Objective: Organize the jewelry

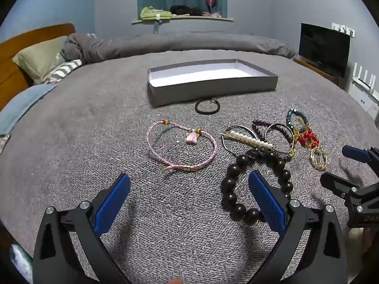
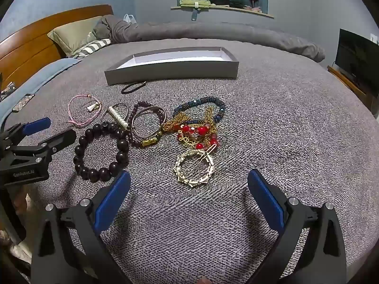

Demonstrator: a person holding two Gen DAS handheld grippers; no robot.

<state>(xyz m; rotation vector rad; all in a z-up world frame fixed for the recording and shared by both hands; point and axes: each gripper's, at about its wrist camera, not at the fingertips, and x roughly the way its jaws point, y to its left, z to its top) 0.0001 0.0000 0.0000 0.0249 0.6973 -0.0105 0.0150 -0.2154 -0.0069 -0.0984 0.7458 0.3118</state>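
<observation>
Both tools are held spread and empty over the grey bed cover (image 2: 272, 108): the left tool (image 1: 189, 189) just short of the pink braided cord bracelet (image 1: 181, 148), the right tool (image 2: 189, 187) just short of the gold round filigree hair clip (image 2: 194, 168), presumably for picking; the shallow grey cardboard box (image 1: 213, 86), apparently empty, is set beyond

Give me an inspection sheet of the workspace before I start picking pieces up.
Surface: bed with grey blanket, flat where the pieces lie.
Job's things: grey box open, nothing seen inside; pink cord bracelet lying apart; black hair tie just in front of the box; dark bead bracelet, pearl clip, bangles, red and blue beads overlapping in a pile; gold round clip at the pile's near edge.
Clutter: phone on the bed's left side.
Grippers: left gripper and right gripper both open, holding nothing.
Cables: nothing seen.
Surroundings: pillows, headboard, window ledge, television.
</observation>
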